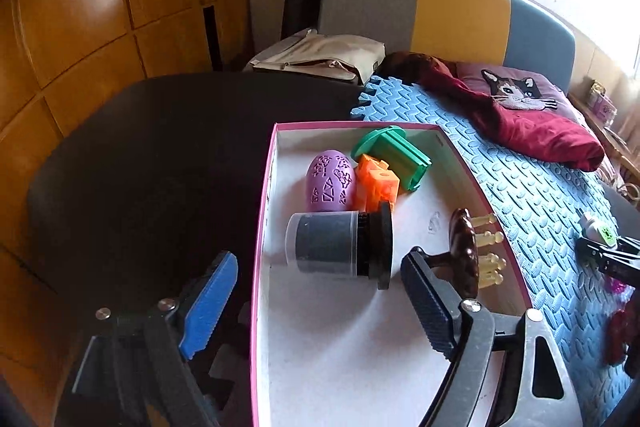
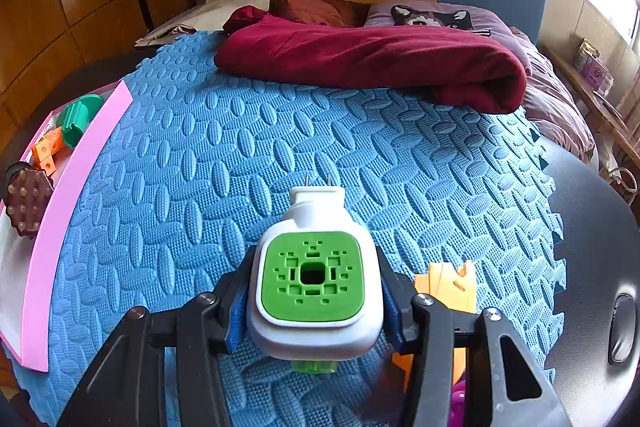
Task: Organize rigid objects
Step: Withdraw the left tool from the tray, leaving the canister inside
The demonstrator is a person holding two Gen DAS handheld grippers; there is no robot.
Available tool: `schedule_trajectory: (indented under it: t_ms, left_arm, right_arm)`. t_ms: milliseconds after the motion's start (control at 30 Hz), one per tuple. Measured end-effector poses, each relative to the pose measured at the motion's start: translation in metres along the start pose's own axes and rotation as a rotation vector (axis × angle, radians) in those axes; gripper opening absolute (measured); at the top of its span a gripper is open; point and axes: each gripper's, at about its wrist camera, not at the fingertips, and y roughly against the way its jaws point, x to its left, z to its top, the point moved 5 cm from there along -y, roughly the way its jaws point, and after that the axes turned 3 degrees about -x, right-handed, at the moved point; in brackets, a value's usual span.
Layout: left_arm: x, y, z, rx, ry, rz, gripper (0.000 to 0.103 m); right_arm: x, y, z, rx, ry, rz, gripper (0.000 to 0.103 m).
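Covering most of the table, blue foam mat (image 2: 280, 147), ridged in a woven-leaf pattern. At nine o'clock of it, pink-rimmed white cardboard box (image 1: 360, 347) holding a smooth grey cylindrical jar (image 1: 332, 245) lying on its side, purple egg-shaped piece (image 1: 330, 181), green spool (image 1: 394, 155), orange blocks (image 1: 378, 185) and knobbed brown brush (image 1: 466, 251). Gaping wide above the box, empty: left gripper (image 1: 320, 311). Clamped on a rounded white plug-in device (image 2: 314, 279) with perforated green face: right gripper (image 2: 314, 311).

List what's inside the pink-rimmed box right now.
The pink-rimmed box holds a purple egg, an orange block toy, a green spool, a grey canister with a black lid and a brown scalp brush. The floor beneath them is covered.
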Motion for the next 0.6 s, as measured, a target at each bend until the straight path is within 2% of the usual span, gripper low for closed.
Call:
schedule_trajectory:
  t_ms: [600]
  left_arm:
    - [0.001, 0.028, -0.008, -0.046, -0.004, -0.010, 0.087]
  right_arm:
    - [0.000, 0.000, 0.000, 0.000, 0.000, -0.001, 0.052]
